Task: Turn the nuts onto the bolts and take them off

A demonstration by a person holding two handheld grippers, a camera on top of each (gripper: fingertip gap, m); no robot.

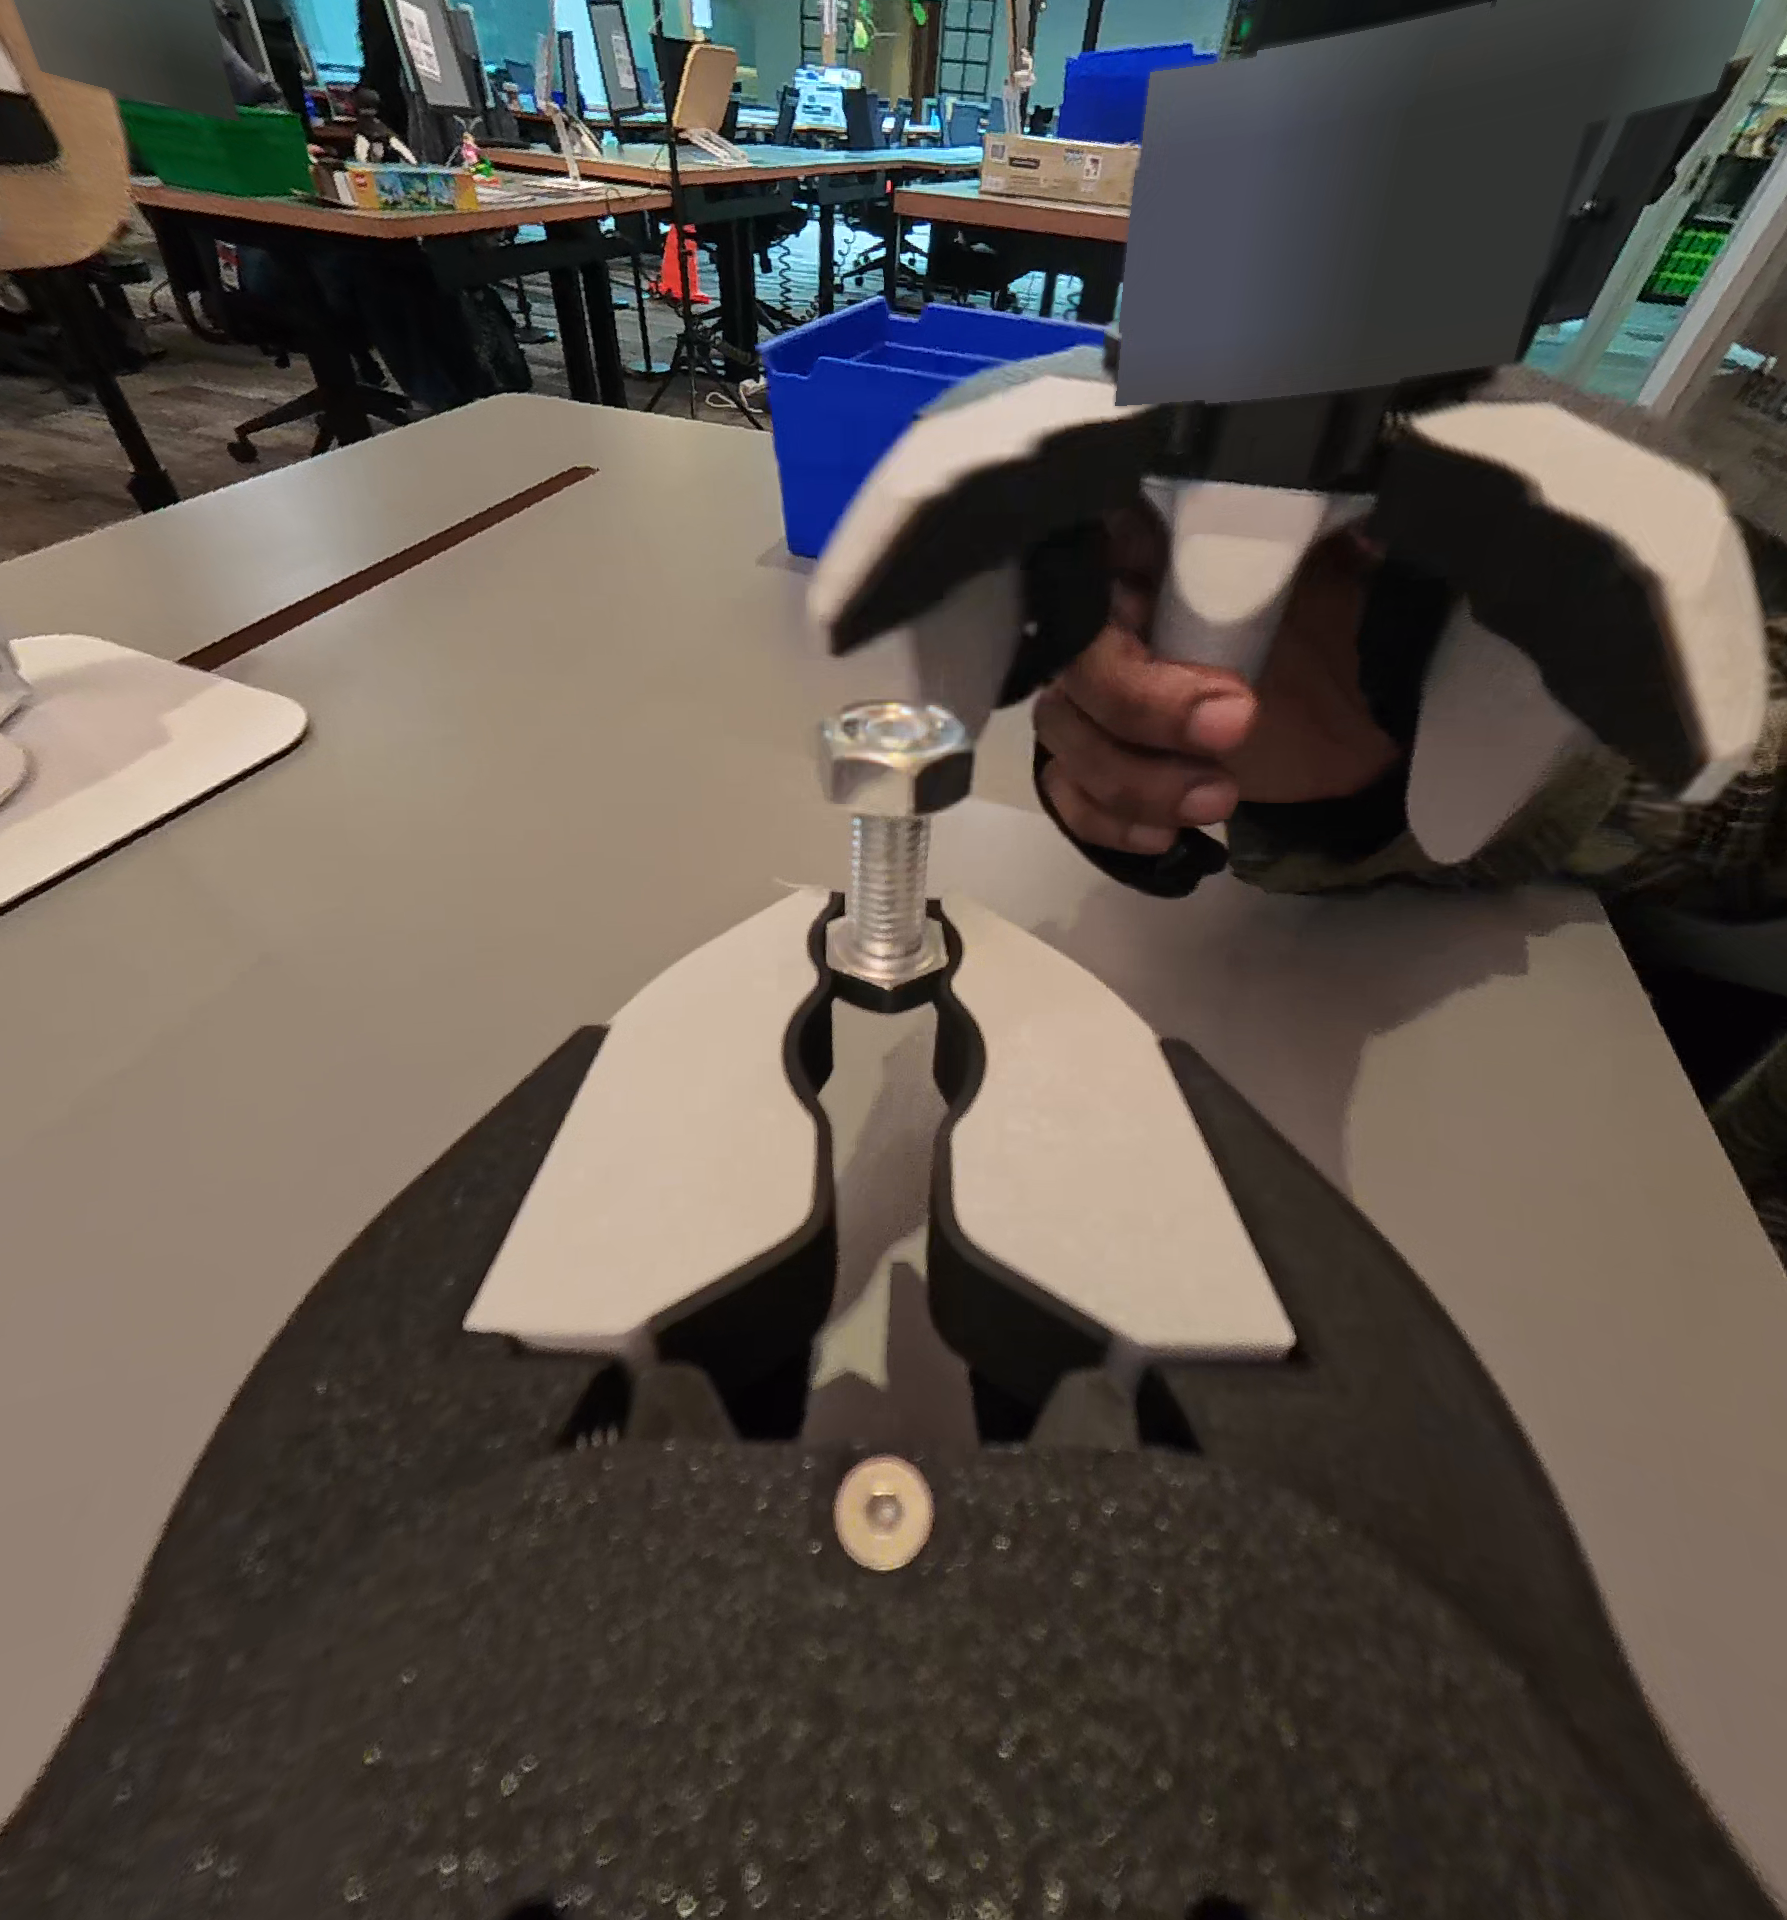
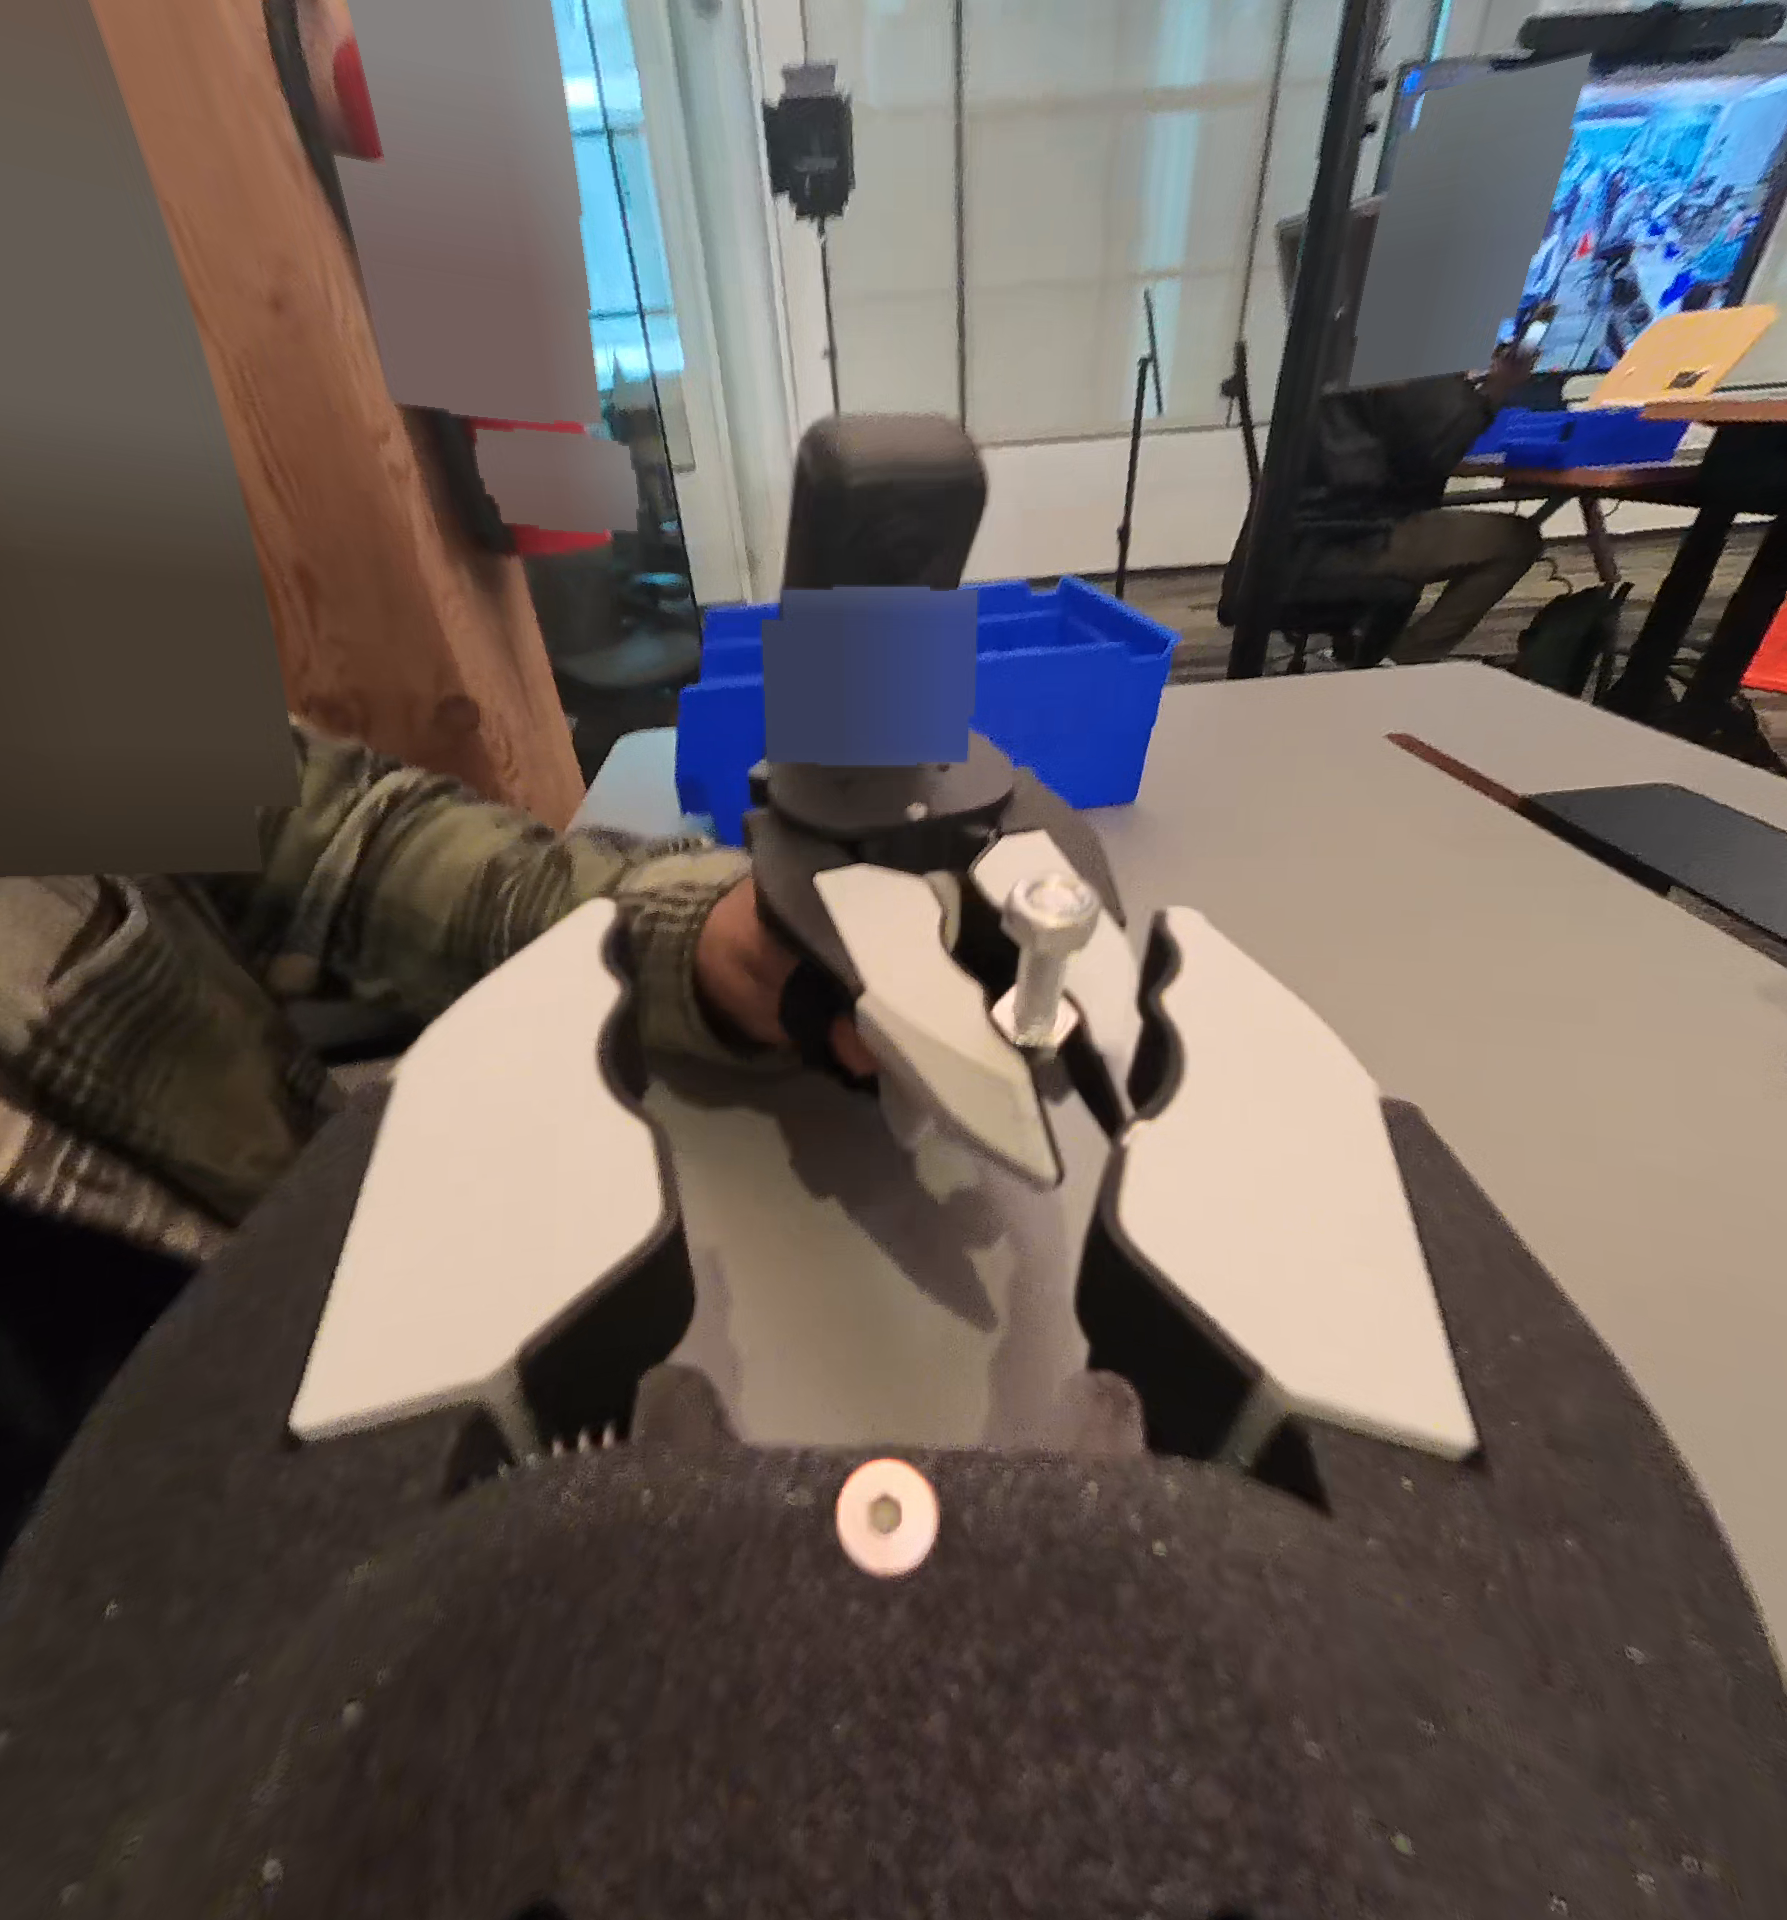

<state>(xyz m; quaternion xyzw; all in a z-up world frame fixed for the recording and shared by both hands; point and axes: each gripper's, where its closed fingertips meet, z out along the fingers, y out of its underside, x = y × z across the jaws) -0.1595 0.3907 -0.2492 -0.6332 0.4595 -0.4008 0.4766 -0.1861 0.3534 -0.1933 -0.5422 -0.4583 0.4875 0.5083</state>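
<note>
Left tongs (image 1: 884, 961) pinched tight on the nut (image 1: 886, 961) at frame centre — bolt (image 1: 891, 831) stands upright from it, hex head up (above the grey tabletop (image 1: 515, 831)). Right tongs (image 2: 889, 1049) spread wide, holding nothing — bolt just beyond the tips. Blue bin (image 1: 858, 405) upper centre.

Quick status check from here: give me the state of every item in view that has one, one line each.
left gripper: shut on the nut, holding the bolt assembly upright.
nut: threaded on at the shank's low end, clamped between the fingertips.
bolt: upright, hex head on top, off the table.
right gripper: open, empty, fingers either side of the bolt, not touching.
blue bin: upright on the table, contents not visible.
</note>
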